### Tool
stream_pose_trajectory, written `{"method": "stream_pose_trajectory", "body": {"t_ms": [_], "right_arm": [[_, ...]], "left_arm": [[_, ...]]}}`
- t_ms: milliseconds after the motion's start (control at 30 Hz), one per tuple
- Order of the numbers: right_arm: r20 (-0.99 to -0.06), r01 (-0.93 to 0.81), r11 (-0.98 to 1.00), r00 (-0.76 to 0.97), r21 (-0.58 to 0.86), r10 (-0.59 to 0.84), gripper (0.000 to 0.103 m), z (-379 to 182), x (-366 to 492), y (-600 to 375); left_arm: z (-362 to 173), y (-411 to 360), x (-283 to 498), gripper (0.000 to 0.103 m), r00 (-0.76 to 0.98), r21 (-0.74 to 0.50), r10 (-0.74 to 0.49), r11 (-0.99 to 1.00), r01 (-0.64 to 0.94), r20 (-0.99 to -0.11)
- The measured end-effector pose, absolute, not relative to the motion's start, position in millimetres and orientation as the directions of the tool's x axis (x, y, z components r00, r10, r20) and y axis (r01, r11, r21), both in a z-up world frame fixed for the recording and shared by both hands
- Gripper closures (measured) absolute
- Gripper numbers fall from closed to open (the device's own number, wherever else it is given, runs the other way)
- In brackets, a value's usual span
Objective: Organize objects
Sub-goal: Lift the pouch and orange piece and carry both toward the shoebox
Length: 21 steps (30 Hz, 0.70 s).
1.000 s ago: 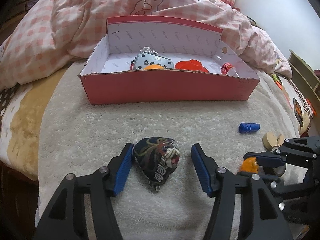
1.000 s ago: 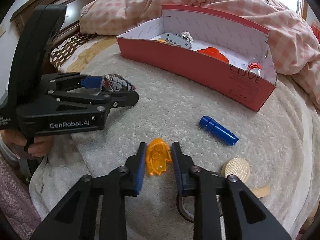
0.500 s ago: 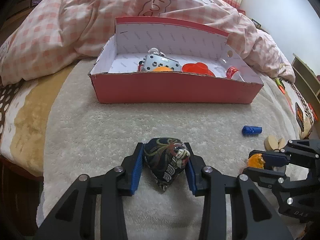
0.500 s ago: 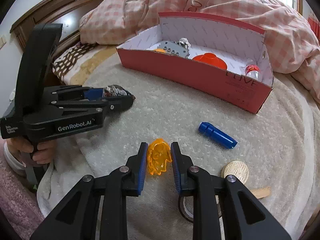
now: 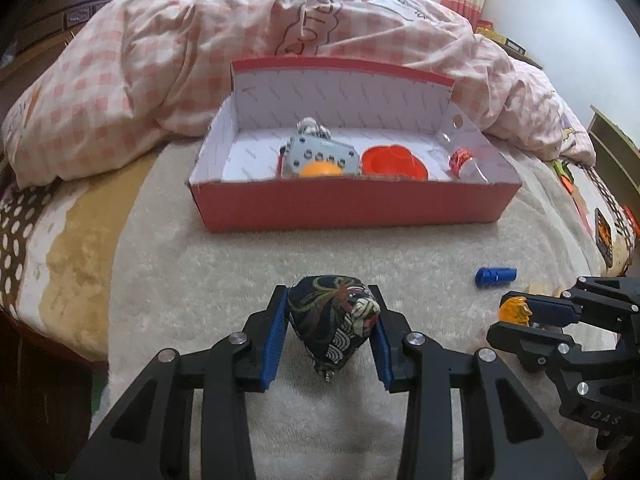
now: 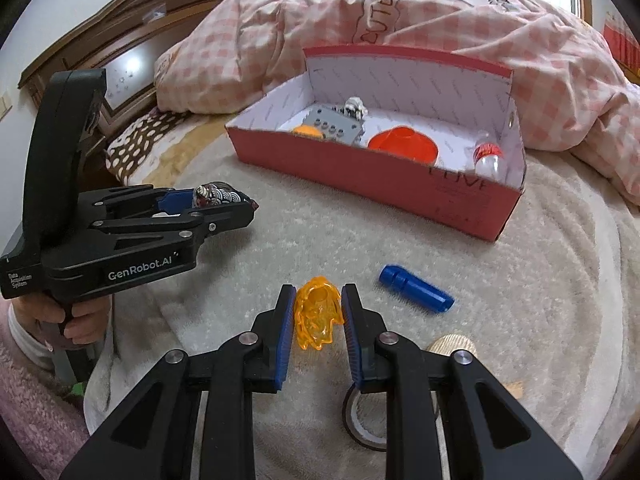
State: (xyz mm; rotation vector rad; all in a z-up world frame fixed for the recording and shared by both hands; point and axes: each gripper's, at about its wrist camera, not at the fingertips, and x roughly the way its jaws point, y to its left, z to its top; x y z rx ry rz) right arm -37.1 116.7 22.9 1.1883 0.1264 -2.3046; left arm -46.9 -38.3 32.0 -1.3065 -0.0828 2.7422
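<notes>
**Two grippers, each clamped on a small object**

The left gripper, its jaws having just closed, pinches a patterned cloth pouch above the blanket. The right gripper squeezes an orange plastic piece. Beyond sits a red box.

Two wrist fisheyes, angled down along each gripper, close over the bed, both facing the red box.
</notes>
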Motion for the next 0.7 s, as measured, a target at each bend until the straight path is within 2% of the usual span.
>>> {"method": "stream_pose_trajectory", "body": {"t_ms": [700], "right_arm": [[-0.744,0.509,-0.853,-0.524,0.117,-0.415,0.079,54.9,-62.2,116.7]], "left_arm": [[72.8,-41.3,-78.2,0.066,-0.694,-0.076,0.075,-0.997,-0.028,-0.716]]}}
